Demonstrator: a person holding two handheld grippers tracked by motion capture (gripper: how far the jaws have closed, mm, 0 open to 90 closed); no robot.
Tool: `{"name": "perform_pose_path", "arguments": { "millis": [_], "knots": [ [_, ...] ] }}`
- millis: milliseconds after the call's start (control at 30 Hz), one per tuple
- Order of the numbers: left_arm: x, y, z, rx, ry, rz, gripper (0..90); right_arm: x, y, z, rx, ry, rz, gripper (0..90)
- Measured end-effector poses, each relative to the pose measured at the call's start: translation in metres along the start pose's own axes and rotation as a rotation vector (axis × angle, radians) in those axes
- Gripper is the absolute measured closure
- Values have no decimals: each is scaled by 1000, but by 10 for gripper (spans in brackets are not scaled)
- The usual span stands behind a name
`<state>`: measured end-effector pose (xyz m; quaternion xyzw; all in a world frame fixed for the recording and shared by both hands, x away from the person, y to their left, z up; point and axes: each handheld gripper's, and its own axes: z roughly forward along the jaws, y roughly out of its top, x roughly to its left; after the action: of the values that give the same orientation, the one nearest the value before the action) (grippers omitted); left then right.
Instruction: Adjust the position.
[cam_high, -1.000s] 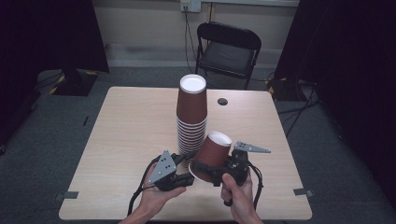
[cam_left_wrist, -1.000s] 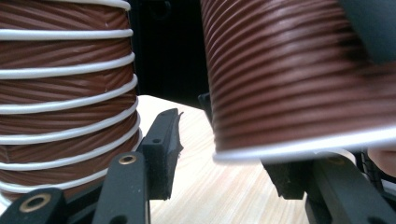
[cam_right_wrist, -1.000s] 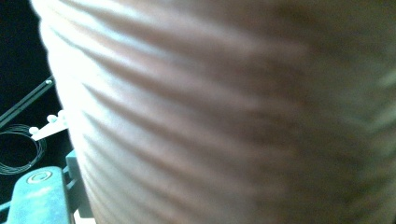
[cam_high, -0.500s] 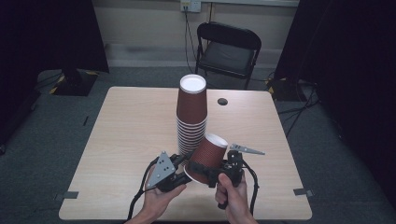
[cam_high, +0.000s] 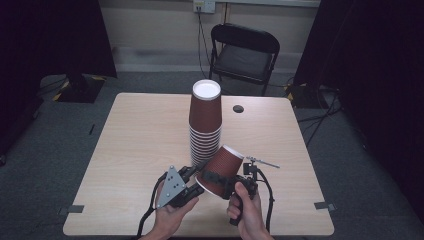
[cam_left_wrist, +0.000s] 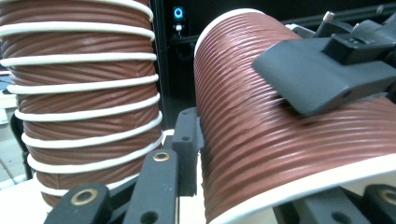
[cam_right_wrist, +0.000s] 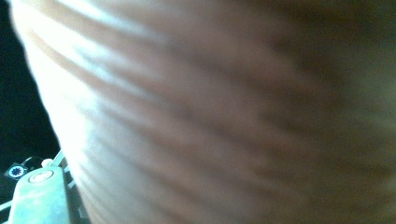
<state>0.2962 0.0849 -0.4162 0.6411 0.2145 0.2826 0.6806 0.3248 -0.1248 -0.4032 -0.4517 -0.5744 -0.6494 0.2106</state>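
Note:
A tall stack of upturned brown ribbed paper cups (cam_high: 205, 125) stands mid-table; it also rises at the left of the left gripper view as the same stack (cam_left_wrist: 79, 107). One loose cup (cam_high: 222, 167) is held tilted above the table's near part, its mouth towards my left hand. My right gripper (cam_high: 216, 176) is shut across its wall; one of its fingers (cam_left_wrist: 322, 77) lies on the cup (cam_left_wrist: 261, 121). My left gripper (cam_high: 196, 176) stands open at the cup's mouth end, a jaw on each side of the rim. The right gripper view has only the blurred cup wall (cam_right_wrist: 224, 112).
The table (cam_high: 130, 145) carries a small black disc (cam_high: 238, 108) at its far side. A black folding chair (cam_high: 245, 50) stands behind the table. Tape marks (cam_high: 75, 209) lie near the front corners. Cables trail from both grippers towards the front edge.
The right gripper has brought the cup down and to the left, tipping it further, until its mouth end sits between the left gripper's jaws. The stack has not moved.

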Motion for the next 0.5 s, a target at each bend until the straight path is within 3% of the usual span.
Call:
{"name": "perform_pose_path", "arguments": {
  "millis": [233,500],
  "knots": [
    [2,-2,0,10,11,81,837,3,-3,0,-6,-19,-7,116],
    [4,-3,-1,-5,3,61,848,1,-3,1,-12,8,-16,109]
  ]
}}
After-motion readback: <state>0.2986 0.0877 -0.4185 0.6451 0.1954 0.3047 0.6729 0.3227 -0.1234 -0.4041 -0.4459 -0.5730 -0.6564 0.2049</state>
